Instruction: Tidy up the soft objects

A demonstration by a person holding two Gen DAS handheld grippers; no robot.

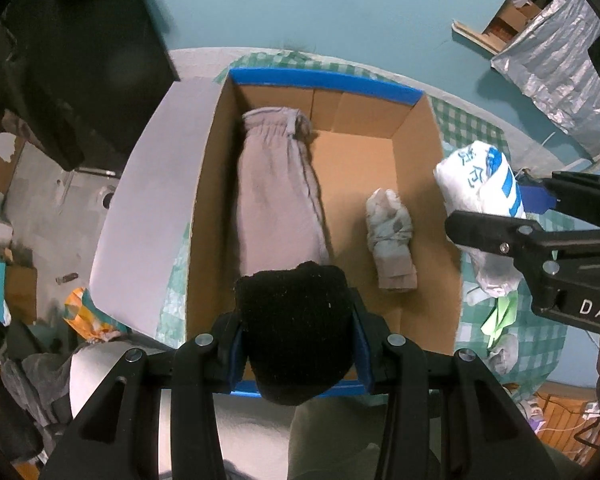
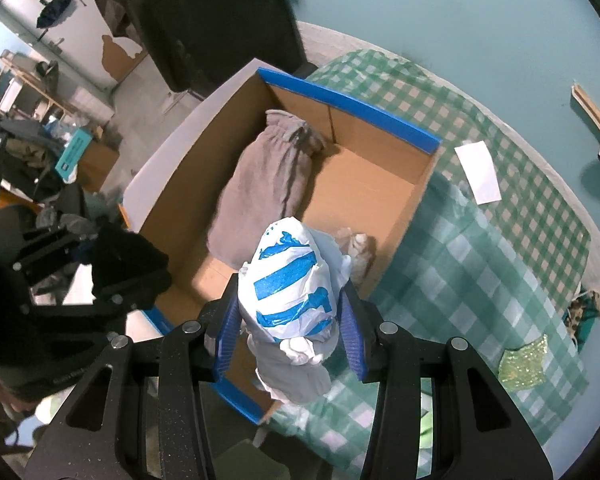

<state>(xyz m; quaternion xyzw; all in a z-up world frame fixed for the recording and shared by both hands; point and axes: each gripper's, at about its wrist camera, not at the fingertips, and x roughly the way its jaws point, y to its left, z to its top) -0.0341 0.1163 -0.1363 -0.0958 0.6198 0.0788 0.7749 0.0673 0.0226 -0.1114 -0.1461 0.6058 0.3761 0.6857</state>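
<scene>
- Left gripper [image 1: 298, 344]: clamped on a black knit bundle [image 1: 296, 332], blue pads pressing both sides. It hangs above the near edge of the cardboard box [image 1: 356, 168].
- Right gripper [image 2: 290, 334]: clamped on a white bundle with blue print [image 2: 288, 288], knotted white end hanging toward the camera. It is held above the box's near-right corner, partly over the green checked cloth [image 2: 500, 248].
- In the left view the right gripper [image 1: 496, 204] comes in from the right, its white bundle [image 1: 480, 184] just outside the box's right wall.
- Ahead of the left gripper, inside the box: grey folded garment with elastic waistband [image 1: 276, 192] lying lengthwise along the left side.
- Ahead and right of the left gripper: small grey-white rolled bundle [image 1: 392, 244] on the box floor, apart from the garment.
- Box rim has blue tape [image 1: 324, 84] on the far edge.
- Beyond the right gripper, right of the box: white paper slip [image 2: 478, 172] on the cloth.
</scene>
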